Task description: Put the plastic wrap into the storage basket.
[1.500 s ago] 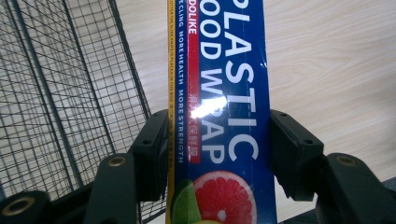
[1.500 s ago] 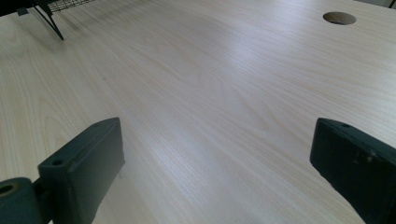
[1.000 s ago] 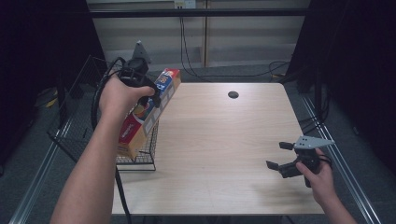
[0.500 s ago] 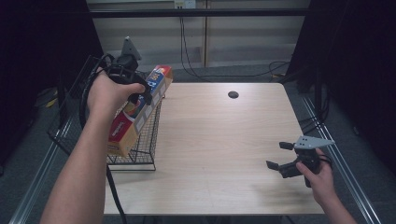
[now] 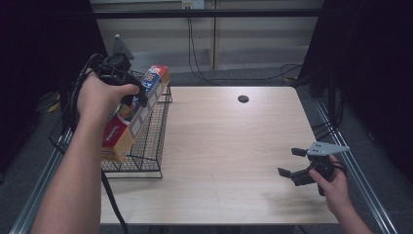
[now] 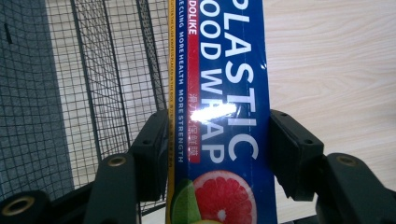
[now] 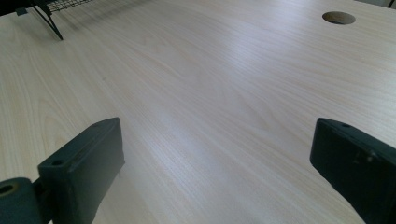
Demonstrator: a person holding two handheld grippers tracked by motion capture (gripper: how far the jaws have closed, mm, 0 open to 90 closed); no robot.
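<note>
My surface (image 5: 229,146) is pale wood grain, with a round dark hole (image 5: 243,99) near its far edge. A black wire basket (image 5: 148,141) stands on its left side, its near corner feet resting on the wood. The stretch in front of me lies bare.

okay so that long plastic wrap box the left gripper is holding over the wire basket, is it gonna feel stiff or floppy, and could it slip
Probably stiff: the plastic wrap box keeps straight edges between the left gripper jaws, with no visible bend. It may want to pivot, since it is long and held tilted over the wire basket. Its glossy face shows glare, so it could slide in a light grip.
</note>
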